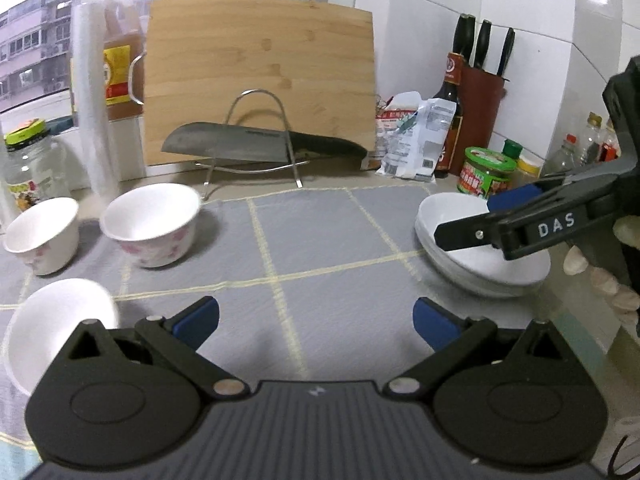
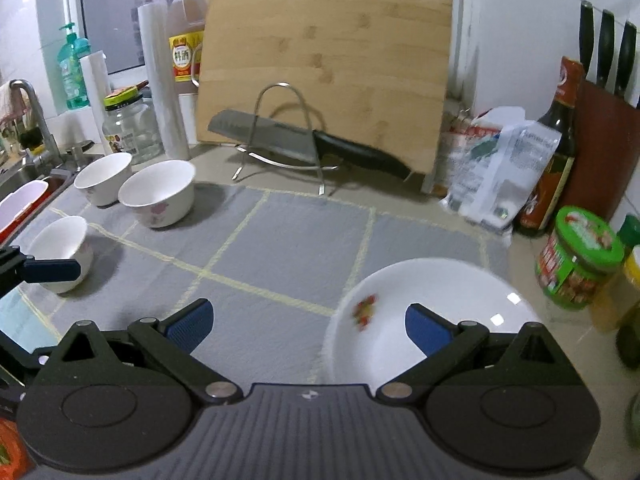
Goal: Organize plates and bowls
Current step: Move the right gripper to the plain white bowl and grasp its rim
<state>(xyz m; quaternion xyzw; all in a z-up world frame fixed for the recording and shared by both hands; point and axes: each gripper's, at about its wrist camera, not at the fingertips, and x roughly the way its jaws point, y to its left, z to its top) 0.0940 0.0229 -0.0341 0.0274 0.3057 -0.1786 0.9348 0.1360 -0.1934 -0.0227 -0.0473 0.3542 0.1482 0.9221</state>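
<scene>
Stack of shallow white glazed plates (image 2: 432, 308) sits at the right edge of the grey checked mat (image 2: 280, 248) on the surface. Three white ceramic bowls (image 2: 158, 192) at mat's left edge. Ceramic looks stiff, slick, breakable: grip the rim. Right tongs (image 2: 308, 326) wide, empty, over plates; left tongs (image 1: 316, 320) wide, empty.

The left gripper (image 1: 316, 320) is held low with its blue-padded fingers spread wide and nothing between them. The right gripper (image 2: 308, 322) is likewise spread wide, gripping nothing.
</scene>
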